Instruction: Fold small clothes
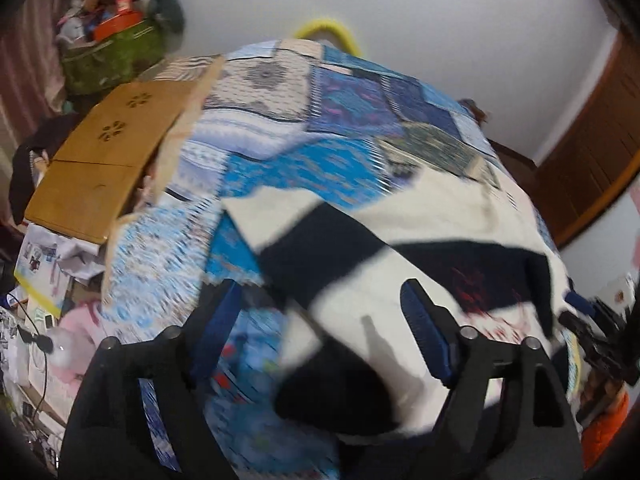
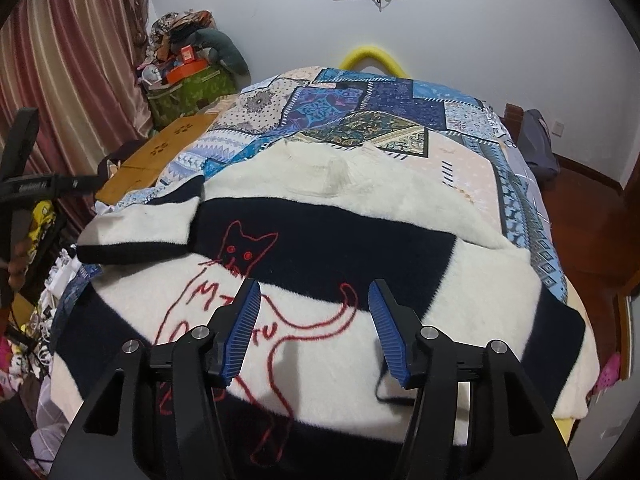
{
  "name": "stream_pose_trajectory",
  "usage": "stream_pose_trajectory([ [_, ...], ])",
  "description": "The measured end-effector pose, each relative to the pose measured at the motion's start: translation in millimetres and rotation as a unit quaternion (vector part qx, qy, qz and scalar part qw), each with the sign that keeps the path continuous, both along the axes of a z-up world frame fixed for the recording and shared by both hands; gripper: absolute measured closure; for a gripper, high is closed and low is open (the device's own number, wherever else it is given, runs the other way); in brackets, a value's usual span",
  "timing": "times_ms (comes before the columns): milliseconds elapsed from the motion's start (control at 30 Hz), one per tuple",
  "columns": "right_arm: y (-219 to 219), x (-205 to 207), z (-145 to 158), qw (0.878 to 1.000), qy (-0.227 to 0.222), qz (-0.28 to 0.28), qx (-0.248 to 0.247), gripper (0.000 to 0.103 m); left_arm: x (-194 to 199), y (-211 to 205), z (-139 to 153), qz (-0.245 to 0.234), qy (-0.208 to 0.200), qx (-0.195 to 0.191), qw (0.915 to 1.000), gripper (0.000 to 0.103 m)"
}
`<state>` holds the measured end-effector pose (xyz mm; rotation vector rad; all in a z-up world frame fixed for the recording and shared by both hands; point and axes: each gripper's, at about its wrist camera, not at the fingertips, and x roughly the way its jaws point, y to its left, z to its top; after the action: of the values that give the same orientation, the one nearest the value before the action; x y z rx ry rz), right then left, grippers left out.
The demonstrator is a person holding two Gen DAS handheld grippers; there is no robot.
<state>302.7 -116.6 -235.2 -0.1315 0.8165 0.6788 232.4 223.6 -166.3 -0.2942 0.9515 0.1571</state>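
Note:
A white and navy striped fleece sweater with a red cat outline lies spread on the patchwork bedspread. Its left sleeve is folded across the body. My right gripper is open and empty, hovering above the sweater's middle. My left gripper is open and empty above the sweater's left side; that view is motion-blurred. The right gripper shows at the right edge of the left wrist view.
A wooden lap table stands at the bed's left edge, also in the right wrist view. A green bag piled with clutter stands by the curtain. Clutter lies on the floor at left. A yellow hoop is behind the bed.

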Motion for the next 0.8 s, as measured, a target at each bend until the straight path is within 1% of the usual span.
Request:
stream_pose_trajectory([
  [100,7.6,5.7,-4.8,1.000,0.004,0.000,-0.006,0.051,30.4,31.3,-25.2,0.021,0.024,-0.001,0.9995,0.021],
  [233,14.1,12.7,-10.4,1.000,0.009,-0.002,-0.013,0.051,73.5,65.0,-70.9,0.040,0.064,-0.024,0.9969,0.022],
  [333,14.4,16.9,-12.4,1.000,0.010,-0.004,-0.017,0.051,96.5,83.8,-99.2,0.060,0.087,-0.031,0.9939,0.024],
  [400,12.9,19.5,-12.4,1.000,0.008,-0.004,-0.019,0.051,109.5,97.3,-117.8,0.074,0.101,-0.050,0.9908,0.027],
  [467,11.8,20.6,-11.6,1.000,0.004,-0.007,-0.022,0.051,116.9,107.8,-128.9,0.088,0.093,-0.087,0.9879,0.030],
  [500,10.3,22.5,-11.1,1.000,0.003,-0.008,-0.022,0.051,118.8,110.0,-130.7,0.090,0.090,-0.097,0.9871,0.037],
  [533,8.8,23.9,-11.1,1.000,0.002,-0.011,-0.023,0.051,121.5,110.3,-132.6,0.088,0.088,-0.106,0.9866,0.053],
  [567,8.1,24.8,-11.2,1.000,0.002,-0.013,-0.023,0.051,124.7,109.6,-134.7,0.083,0.089,-0.112,0.9862,0.065],
  [600,7.0,26.5,-11.3,1.000,0.002,-0.015,-0.022,0.051,128.2,107.9,-136.0,0.080,0.092,-0.112,0.9862,0.074],
  [667,4.7,28.9,-11.7,1.000,0.003,-0.020,-0.021,0.051,130.4,100.5,-129.6,0.073,0.088,-0.090,0.9893,0.090],
  [733,1.9,28.7,-11.4,1.000,0.005,-0.021,-0.016,0.051,129.8,89.8,-114.5,0.060,0.081,-0.068,0.9926,0.092],
  [800,-0.3,27.9,-10.4,1.000,0.006,-0.020,-0.014,0.051,126.9,76.9,-89.7,0.047,0.060,-0.049,0.9959,0.093],
])
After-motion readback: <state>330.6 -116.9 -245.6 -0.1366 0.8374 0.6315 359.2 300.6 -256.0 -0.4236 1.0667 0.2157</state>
